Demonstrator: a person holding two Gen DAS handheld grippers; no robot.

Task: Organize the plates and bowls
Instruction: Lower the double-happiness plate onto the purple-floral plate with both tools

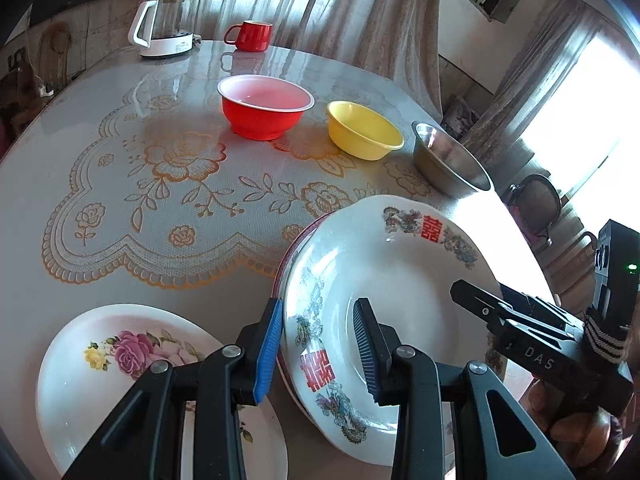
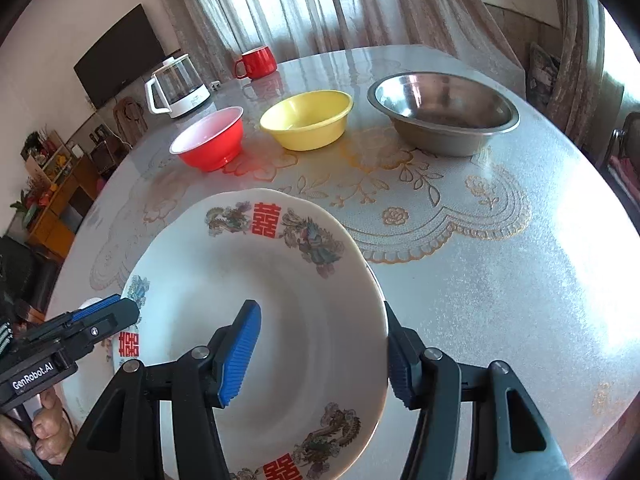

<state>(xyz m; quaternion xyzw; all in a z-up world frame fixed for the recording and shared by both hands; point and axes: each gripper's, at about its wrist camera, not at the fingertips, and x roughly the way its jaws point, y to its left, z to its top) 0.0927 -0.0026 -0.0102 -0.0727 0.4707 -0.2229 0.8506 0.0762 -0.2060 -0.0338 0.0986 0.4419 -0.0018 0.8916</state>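
Note:
A white dragon-pattern plate (image 1: 396,264) with red characters lies on top of another red-rimmed plate at the table's near side; it also fills the right wrist view (image 2: 280,292). My left gripper (image 1: 316,344) is open, its jaws straddling the plate's left rim. My right gripper (image 2: 324,352) is open, straddling the right rim; it shows in the left wrist view (image 1: 500,308). A white rose plate (image 1: 100,360) lies to the left. A red bowl (image 1: 264,106), a yellow bowl (image 1: 364,130) and a steel bowl (image 1: 452,160) stand in a row farther back.
A glass kettle (image 1: 168,24) and a red mug (image 1: 250,36) stand at the far edge of the round table (image 1: 120,200) with its lace-pattern cover. Curtains and a chair (image 1: 536,204) lie beyond the table.

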